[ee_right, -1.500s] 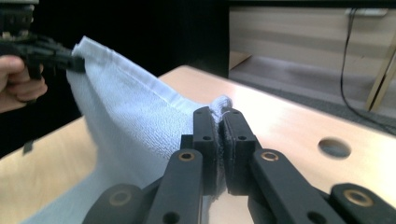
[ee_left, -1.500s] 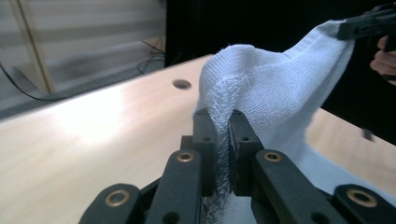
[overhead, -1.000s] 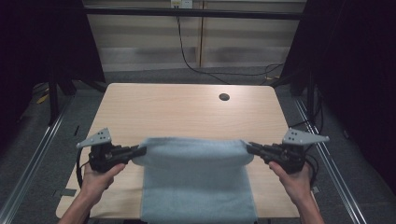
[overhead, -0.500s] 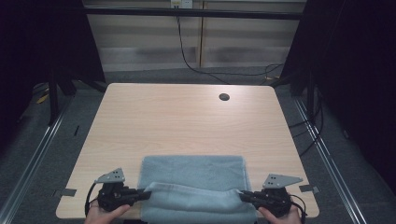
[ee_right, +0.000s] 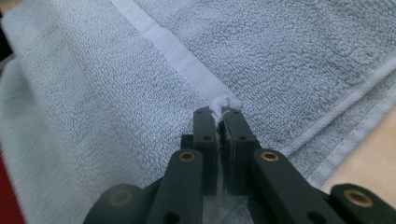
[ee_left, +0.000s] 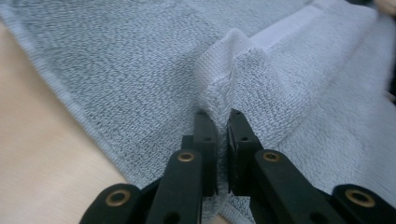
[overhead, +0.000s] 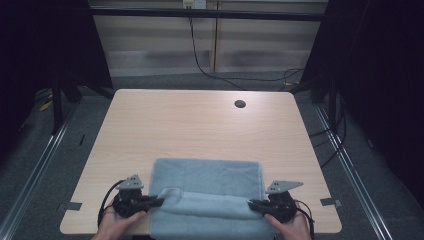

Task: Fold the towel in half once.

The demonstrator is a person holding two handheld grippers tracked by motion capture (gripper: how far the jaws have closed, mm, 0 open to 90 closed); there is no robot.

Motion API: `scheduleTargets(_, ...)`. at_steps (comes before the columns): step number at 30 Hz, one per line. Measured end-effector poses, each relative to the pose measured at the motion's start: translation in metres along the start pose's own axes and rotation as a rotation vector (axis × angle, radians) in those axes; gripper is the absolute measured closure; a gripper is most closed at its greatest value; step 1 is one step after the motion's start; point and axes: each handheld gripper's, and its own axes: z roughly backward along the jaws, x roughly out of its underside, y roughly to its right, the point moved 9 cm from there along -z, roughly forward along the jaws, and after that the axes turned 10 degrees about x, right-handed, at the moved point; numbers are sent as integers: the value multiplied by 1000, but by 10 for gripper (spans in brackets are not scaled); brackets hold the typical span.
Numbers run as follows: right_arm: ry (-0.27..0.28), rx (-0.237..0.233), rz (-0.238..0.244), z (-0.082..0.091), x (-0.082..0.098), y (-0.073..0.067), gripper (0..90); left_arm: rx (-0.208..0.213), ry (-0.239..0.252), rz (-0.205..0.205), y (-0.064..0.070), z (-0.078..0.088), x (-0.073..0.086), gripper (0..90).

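From the high view, a pale blue towel lies at the six o'clock edge of the bench, its near part hanging over that edge. The left gripper sits at the towel's nine o'clock side, the right gripper at its three o'clock side, each held by a hand. Between them runs a raised fold of cloth, level across the towel. A small dark hole sits well apart, up toward one o'clock.

Over to the left gripper view: the jaws are pressed together on a bunched corner of the towel, the hem peaking up at twelve o'clock just past the tips. The grip looks deep, with cloth showing down between the jaws.

Now the right gripper view: jaws pinching a corner of the towel too, but only a little tuft of the white hem pokes out at twelve o'clock. That hold looks thinner.

My read is a fold being carried over. To do it well, both hands should travel together at equal height, keeping the edge taut but not stretched, so the thin right pinch doesn't slip. Lay the carried edge squarely onto the layer below, lining up the side hems, and only then let go.
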Motion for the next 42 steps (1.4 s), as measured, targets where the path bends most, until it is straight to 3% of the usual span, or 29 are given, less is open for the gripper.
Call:
scheduleTargets(2,7,2,-17,-13,-15,8,858,-42,22,10,-26,-1,-15,847)
scheduleTargets(3,9,0,-19,-16,-18,10,858,-42,22,10,-26,-1,-15,847)
scheduleTargets(5,8,5,-22,-23,-26,14,858,-21,53,53,-49,-2,-27,848)
scheduleTargets(6,6,8,-22,-26,-29,16,858,-39,51,44,-57,-3,-32,848)
scheduleTargets(8,10,15,-27,-30,-34,19,858,-51,52,42,-61,-4,-35,848)
scheduleTargets(9,10,22,-44,-36,-41,25,858,-75,57,43,-73,-7,-44,849)
scheduleTargets(15,7,55,-48,-49,-57,41,858,-92,95,72,-96,-12,-59,849)
scheduleTargets(16,11,76,-51,-57,-66,49,858,-106,97,76,-105,-13,-65,849)
scheduleTargets(18,16,76,-52,-61,-71,53,858,-119,99,68,-108,-13,-67,849)
scheduleTargets(19,21,84,-65,-69,-80,62,859,-128,105,87,-117,-14,-72,848)
scheduleTargets(27,14,110,-64,-92,-108,84,859,-150,118,109,-137,-14,-83,848)
scheduleTargets(29,30,111,-80,-98,-114,91,859,-167,160,139,-144,-17,-89,848)
scheduleTargets(32,38,116,-112,-102,-119,100,859,-188,139,122,-147,-20,-93,848)
scheduleTargets(35,44,157,-89,-106,-125,107,859,-200,122,120,-150,-22,-98,848)
scheduleTargets(42,52,185,-131,-111,-131,115,859,-205,138,121,-159,-26,-105,848)
